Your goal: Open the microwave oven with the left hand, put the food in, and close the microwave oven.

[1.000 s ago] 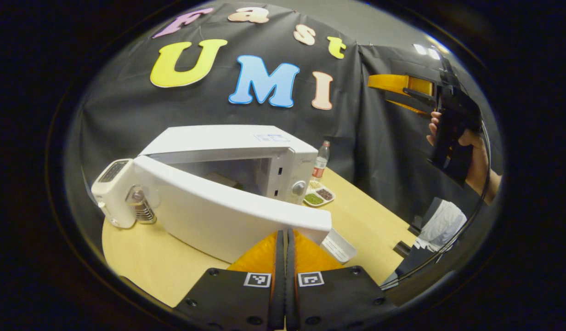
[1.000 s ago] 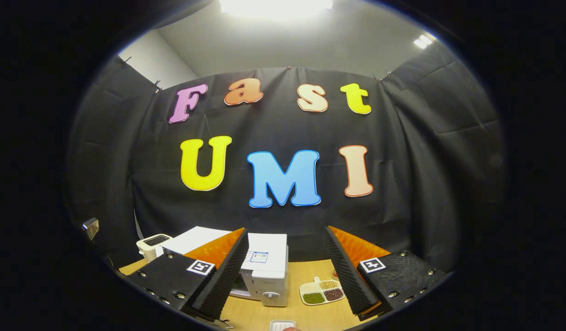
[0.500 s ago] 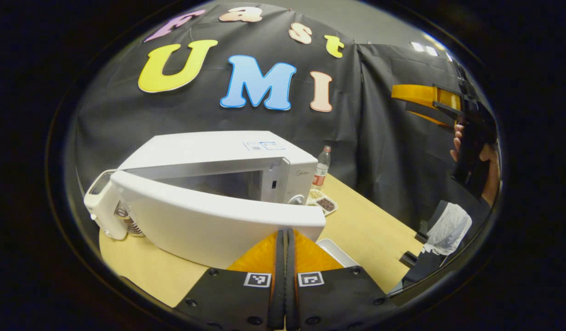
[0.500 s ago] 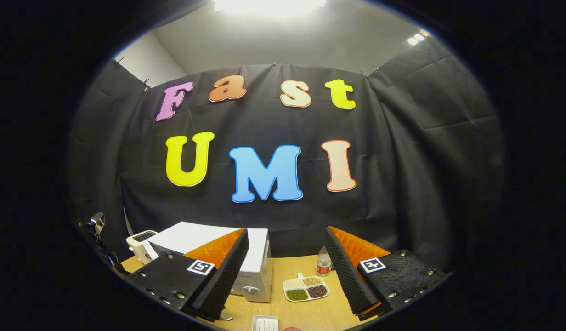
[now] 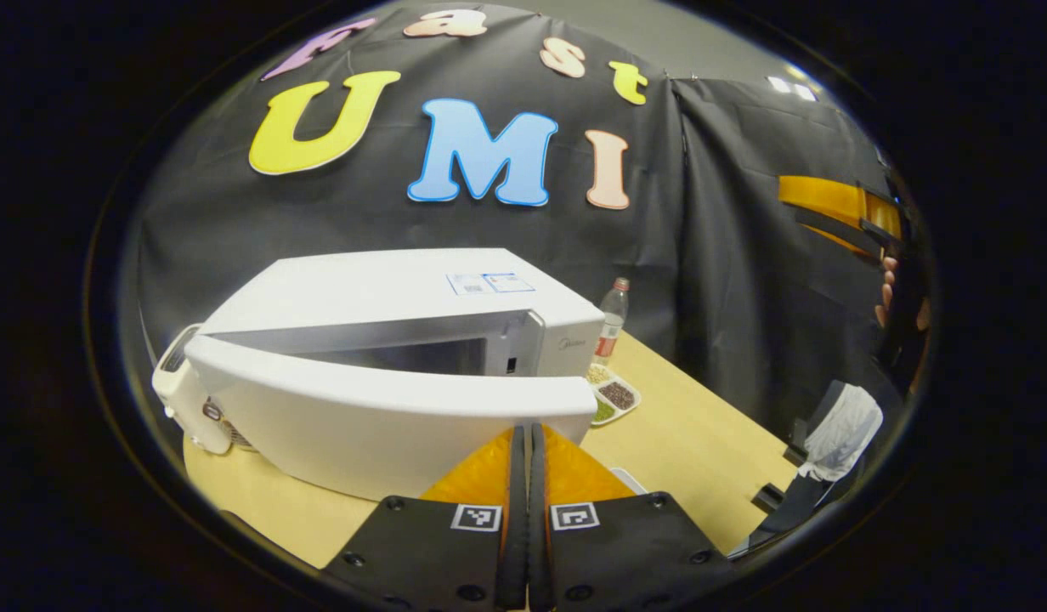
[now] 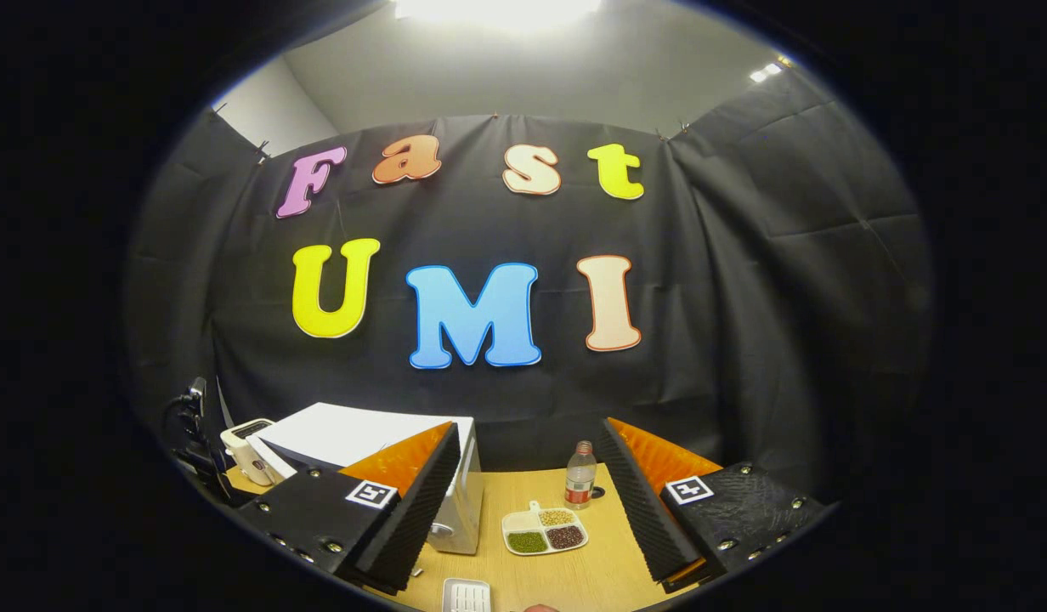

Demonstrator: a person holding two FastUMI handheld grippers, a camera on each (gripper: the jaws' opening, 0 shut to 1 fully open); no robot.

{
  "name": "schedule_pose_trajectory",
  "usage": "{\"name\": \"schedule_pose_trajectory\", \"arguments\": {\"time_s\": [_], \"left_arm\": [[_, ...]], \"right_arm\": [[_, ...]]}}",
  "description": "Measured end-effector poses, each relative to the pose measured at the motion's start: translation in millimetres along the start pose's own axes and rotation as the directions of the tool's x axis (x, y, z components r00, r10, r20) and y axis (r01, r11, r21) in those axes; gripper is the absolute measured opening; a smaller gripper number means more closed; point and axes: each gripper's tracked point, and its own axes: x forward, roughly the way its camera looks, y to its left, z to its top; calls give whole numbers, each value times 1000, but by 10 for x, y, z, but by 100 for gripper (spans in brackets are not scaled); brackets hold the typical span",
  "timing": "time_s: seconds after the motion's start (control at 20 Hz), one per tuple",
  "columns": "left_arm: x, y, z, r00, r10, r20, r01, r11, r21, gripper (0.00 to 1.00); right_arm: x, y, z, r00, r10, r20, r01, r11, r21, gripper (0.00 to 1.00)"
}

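Observation:
The white microwave stands on the wooden table, and its door is ajar, leaving a narrow dark gap. What lies inside is hidden. My left gripper is shut with nothing between its fingers, and its tips rest against the outer face of the door near the free edge. My right gripper is open and empty, held high above the table. It also appears at the right of the left gripper view, where the right gripper is held by a hand. The microwave sits low on the left in the right gripper view.
A white toaster stands left of the microwave. To its right are a divided dish of beans and a plastic bottle. A small white tray lies near the front. A white cloth hangs off the table's right.
The door has swung closer to the microwave body, narrowing the opening, with my shut left gripper following it. The right gripper has drifted rightward and stays open.

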Motion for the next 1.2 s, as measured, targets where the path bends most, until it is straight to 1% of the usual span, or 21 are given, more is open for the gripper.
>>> {"name": "schedule_pose_trajectory", "arguments": {"time_s": [0.2, 0.35, 0.5, 0.55, 0.65, 0.7, 0.75, 0.8, 0.85, 0.95, 1.0, 1.1, 1.15, 1.2], "left_arm": [[204, 37, 82, 1000, 22, 4, -22, 999, -23, 9], [328, 56, 145, 999, 33, 1, -33, 999, -18, 7], [435, 82, 199, 999, 45, 1, -45, 999, -12, 7], [483, 98, 221, 999, 50, 1, -50, 999, -14, 9], [569, 127, 268, 998, 57, 6, -56, 998, -21, 7], [600, 138, 289, 998, 58, 10, -58, 998, -22, 9], [651, 154, 321, 998, 61, 13, -60, 998, -21, 7], [689, 115, 326, 999, 39, 12, -38, 999, -31, 7], [682, 86, 310, 999, 37, 1, -37, 999, -36, 7], [703, 110, 320, 999, 47, 20, -47, 999, -1, 8], [708, 126, 337, 998, 52, 29, -52, 999, -4, 7], [762, 144, 358, 998, 52, 41, -51, 998, -31, 7], [751, 241, 397, 995, 92, 42, -91, 995, -32, 7], [839, 193, 396, 998, 50, 43, -47, 995, -84, 7]], "right_arm": [[20, -66, -20, 1000, -10, -5, 10, 1000, -1, 99], [20, -224, -14, 1000, -27, 4, 27, 1000, 2, 99], [54, -286, -59, 999, -39, -4, 39, 999, 11, 99], [57, -304, -87, 999, -41, -8, 41, 999, 11, 99], [79, -343, -94, 999, -47, -9, 47, 999, 11, 99], [81, -354, -73, 999, -48, -2, 48, 999, 11, 99], [82, -356, -57, 999, -47, 6, 46, 999, 12, 99], [88, -358, -44, 999, -47, 11, 47, 999, 12, 99], [91, -379, -41, 999, -52, 15, 52, 999, 9, 99], [102, -390, -51, 998, -59, 14, 59, 998, 11, 99], [107, -385, -67, 998, -59, 8, 59, 998, 12, 99], [102, -380, -81, 998, -56, 2, 56, 998, 5, 99], [113, -393, -89, 998, -58, 0, 58, 998, 1, 99], [111, -402, -88, 998, -59, -2, 59, 998, 0, 99]]}}
